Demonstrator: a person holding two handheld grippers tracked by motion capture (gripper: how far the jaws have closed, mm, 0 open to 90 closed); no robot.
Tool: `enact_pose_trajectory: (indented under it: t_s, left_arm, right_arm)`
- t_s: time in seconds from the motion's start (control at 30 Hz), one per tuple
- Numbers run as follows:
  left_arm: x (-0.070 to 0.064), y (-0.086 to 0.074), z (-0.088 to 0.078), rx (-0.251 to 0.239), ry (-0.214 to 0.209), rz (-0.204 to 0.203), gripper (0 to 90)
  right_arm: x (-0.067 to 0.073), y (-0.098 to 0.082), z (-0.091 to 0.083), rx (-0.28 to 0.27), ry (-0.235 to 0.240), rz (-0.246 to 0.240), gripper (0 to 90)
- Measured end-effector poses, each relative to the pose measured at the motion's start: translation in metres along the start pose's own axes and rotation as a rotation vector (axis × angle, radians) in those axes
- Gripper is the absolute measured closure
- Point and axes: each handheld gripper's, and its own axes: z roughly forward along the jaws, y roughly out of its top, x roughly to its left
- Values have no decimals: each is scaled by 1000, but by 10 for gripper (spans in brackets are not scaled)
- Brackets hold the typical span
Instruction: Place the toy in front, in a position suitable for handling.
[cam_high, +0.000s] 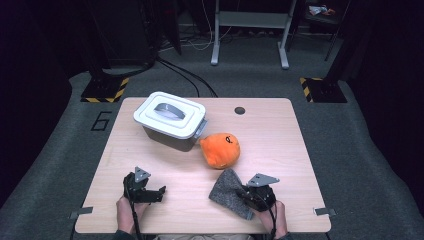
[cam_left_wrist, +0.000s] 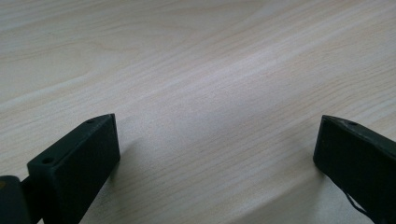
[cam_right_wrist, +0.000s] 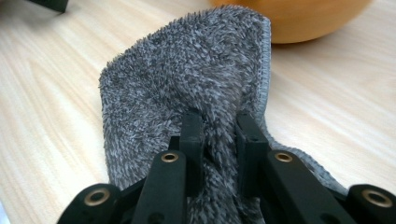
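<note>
A grey fluffy cloth (cam_high: 229, 192) lies at the table's near right, and my right gripper (cam_high: 248, 194) is shut on its near edge. In the right gripper view the two black fingers (cam_right_wrist: 192, 135) pinch a fold of the grey cloth (cam_right_wrist: 187, 79), which bunches up between them. An orange plush toy (cam_high: 220, 150) sits just beyond the cloth, its lower edge at the top of the right gripper view (cam_right_wrist: 299, 18). My left gripper (cam_high: 159, 193) rests at the near left, jaws wide open over bare wood, with nothing between its fingers (cam_left_wrist: 79, 158).
A white lidded box (cam_high: 170, 120) with a grey handle stands at the table's far left, close to the plush toy. The wooden table (cam_high: 280, 130) has a small dark hole (cam_high: 240, 110) near its far edge.
</note>
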Motion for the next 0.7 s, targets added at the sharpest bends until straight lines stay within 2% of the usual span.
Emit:
enact_pose_trajectory:
  t_s: [0.07,0.1,0.43,0.5,0.53,0.7]
  left_arm:
    - [0,0,0,1,0,-1,2]
    - [0,0,0,1,0,-1,2]
    - [0,0,0,0,0,-1,2]
    - [0,0,0,1,0,0,2]
    - [0,0,0,-1,0,1,2]
    - [0,0,0,0,0,0,2]
  right_arm:
    - [-2,0,-2,-6,-5,-5,762]
    - [-8,0,-8,-14,-28,10,762]
    - [-39,-3,-33,-42,-135,70,760]
    - [-42,-3,-36,-47,-145,80,760]
    - [-50,-4,-41,-50,-176,99,759]
    - [-71,-8,-52,-68,-253,156,758]
